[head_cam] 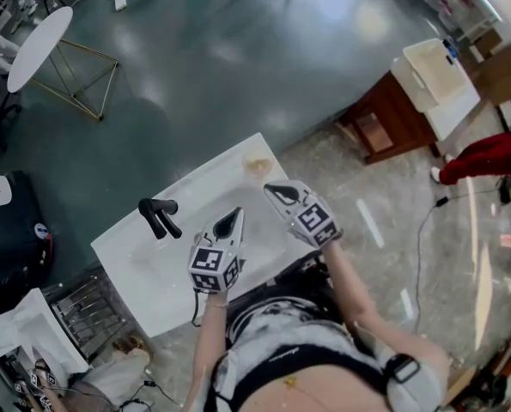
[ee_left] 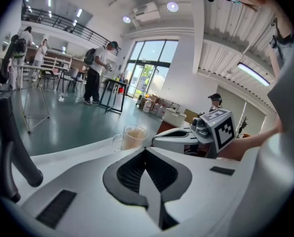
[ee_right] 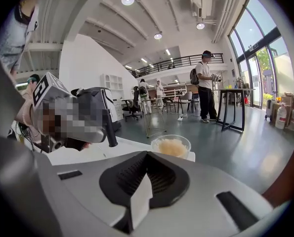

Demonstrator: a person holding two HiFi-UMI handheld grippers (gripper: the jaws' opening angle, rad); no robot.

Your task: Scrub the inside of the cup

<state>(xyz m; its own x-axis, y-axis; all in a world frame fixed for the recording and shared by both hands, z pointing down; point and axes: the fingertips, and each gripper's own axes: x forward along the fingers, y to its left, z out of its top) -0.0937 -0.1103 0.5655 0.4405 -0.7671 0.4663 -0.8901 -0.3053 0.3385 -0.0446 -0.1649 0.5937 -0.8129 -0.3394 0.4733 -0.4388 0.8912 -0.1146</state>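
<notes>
A clear glass cup with a handle and a tan mass inside stands at the far corner of the white table. My left gripper hovers over the table's near middle, shut and empty, with its tip pointing toward the cup. My right gripper is closer to the cup, just short of it, also shut with nothing between its jaws. In the left gripper view the cup sits ahead past the closed jaws, with the right gripper beside it. The right gripper view shows the cup straight ahead.
A black two-armed fixture rises from the table to the left of the grippers. Off the table are a round white side table, a wooden cabinet with a white bin, a dark case and a wire rack. People stand far off.
</notes>
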